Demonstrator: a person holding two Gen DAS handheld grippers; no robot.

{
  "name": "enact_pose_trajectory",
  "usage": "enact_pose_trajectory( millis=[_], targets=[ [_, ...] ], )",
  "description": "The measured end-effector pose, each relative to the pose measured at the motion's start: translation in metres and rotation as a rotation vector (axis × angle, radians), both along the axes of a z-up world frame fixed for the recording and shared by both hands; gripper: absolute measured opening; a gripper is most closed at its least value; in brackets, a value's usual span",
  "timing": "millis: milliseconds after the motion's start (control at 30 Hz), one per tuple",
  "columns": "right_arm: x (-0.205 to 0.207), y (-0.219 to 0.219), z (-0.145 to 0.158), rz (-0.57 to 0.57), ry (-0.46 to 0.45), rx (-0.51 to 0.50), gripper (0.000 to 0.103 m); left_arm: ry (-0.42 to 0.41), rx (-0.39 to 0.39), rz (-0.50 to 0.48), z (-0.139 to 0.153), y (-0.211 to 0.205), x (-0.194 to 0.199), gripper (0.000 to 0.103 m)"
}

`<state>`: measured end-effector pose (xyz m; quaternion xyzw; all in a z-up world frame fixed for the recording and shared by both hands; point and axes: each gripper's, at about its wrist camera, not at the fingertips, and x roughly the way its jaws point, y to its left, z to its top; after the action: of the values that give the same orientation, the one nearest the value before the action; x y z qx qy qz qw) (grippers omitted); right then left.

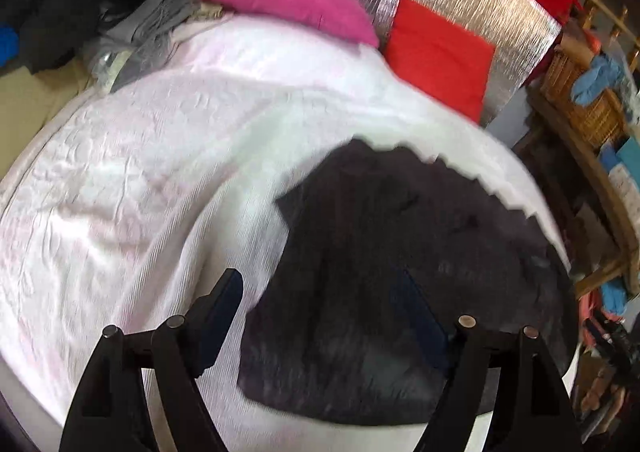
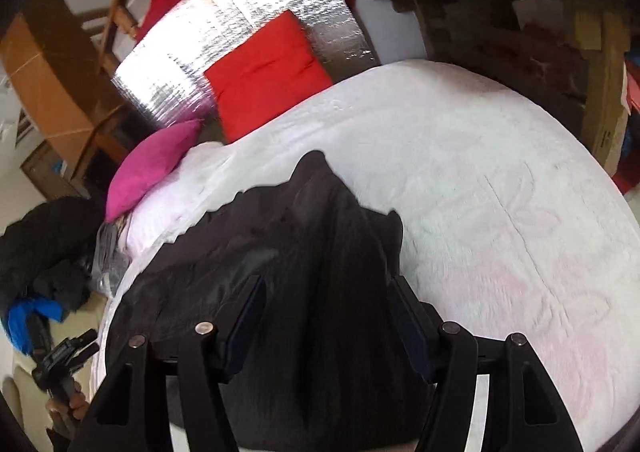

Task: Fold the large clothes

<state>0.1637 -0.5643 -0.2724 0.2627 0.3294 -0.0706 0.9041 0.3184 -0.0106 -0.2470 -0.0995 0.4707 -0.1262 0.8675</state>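
Left hand-held gripper [image 1: 320,312] angled downward, jaws spread wide; right hand-held gripper [image 2: 326,308] likewise tilted down, jaws apart, gripping nothing

Bedspread [image 1: 120,180] left seems clear; cushions [image 1: 440,56] behind

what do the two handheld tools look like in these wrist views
Both match: the left tool and the right tool are matte black plastic, each with two fingers on paired angled linkage arms. Round silver pins cap the joints, and flat dark blue pads line the inner faces of the fingers. No cables, markings or sleeves show.
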Motion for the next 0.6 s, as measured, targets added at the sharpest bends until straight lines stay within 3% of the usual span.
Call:
enact_pose_trajectory(
  millis=[100,200,400,600],
  targets=[
    [-0.014,0.016,-0.001,0.036,-0.007,-0.046,0.066,0.033,0.078,0.025,-0.013,0.001,-0.009,0.08],
    [-0.014,0.026,-0.014,0.05,0.053,-0.052,0.065,0.05,0.098,0.041,-0.021,0.002,-0.015,0.08],
    [0.002,0.034,-0.039,0.046,0.19,-0.081,0.065,-0.023,0.198,0.054,-0.022,-0.01,-0.029,0.08],
    [-0.017,0.043,-0.019,0.01,0.084,-0.107,0.065,-0.089,0.286,0.067,-0.02,-0.013,-0.045,0.08]
  ],
)
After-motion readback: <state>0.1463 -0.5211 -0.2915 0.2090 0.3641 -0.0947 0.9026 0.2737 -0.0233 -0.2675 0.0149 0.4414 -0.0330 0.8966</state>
